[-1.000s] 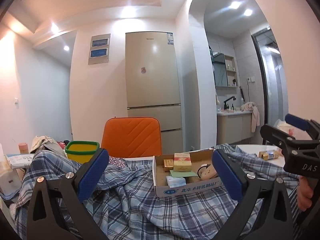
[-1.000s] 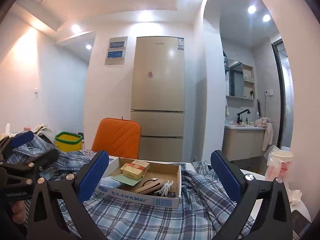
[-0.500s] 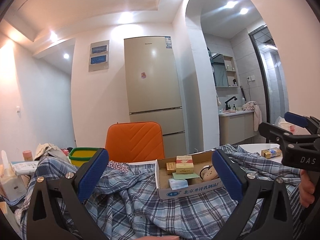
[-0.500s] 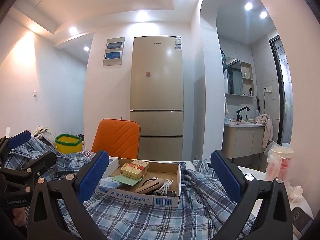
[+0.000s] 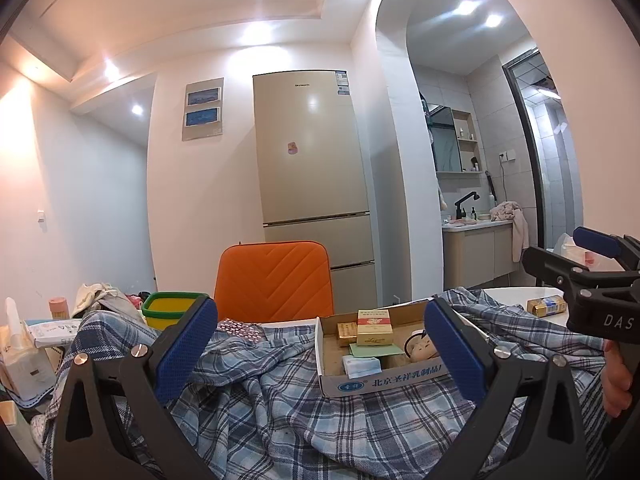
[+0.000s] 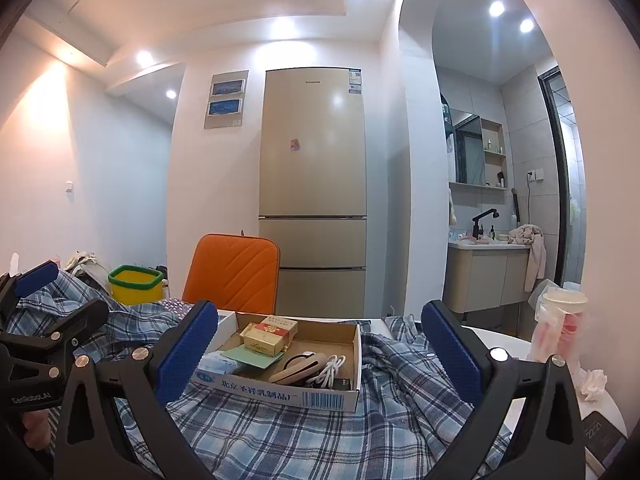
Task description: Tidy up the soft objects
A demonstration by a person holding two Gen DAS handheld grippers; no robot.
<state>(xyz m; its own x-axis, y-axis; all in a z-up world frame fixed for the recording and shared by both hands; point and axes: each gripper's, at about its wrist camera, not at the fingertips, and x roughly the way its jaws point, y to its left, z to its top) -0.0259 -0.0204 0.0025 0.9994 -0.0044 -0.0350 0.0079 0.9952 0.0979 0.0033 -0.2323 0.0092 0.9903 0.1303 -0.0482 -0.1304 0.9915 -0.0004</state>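
Two grippers, both raised level over a white table (image 6: pixel 504 342) draped in a blue plaid shirt (image 5: pixel 280 412). Landmark: the open cardboard box (image 5: pixel 384 376), which sits on top of the shirt. Left gripper (image 5: pixel 320 354) with fingers spread wide, nothing between the blue pads; box straight ahead of it, cloth below and spreading left of the box. Right gripper (image 6: pixel 320 354) likewise wide apart and empty; seen from it, the box is dead ahead and rumpled cloth runs out to the right of the box. Shirt judged light, limp, not fragile; it should bunch and slide rather than lift flat, and the box's weight pins its middle, so any pull risks dragging or tipping the box with its small cartons and cable. Best hold looks like a raised fold or free edge: the ridge left of the box for the left gripper, the loose folds right of the box for the right. Neither gripper touches fabric; cloth lies beneath and ahead of both. Orange chair (image 5: pixel 276 276) and fridge (image 5: pixel 312 160) stand behind the box.
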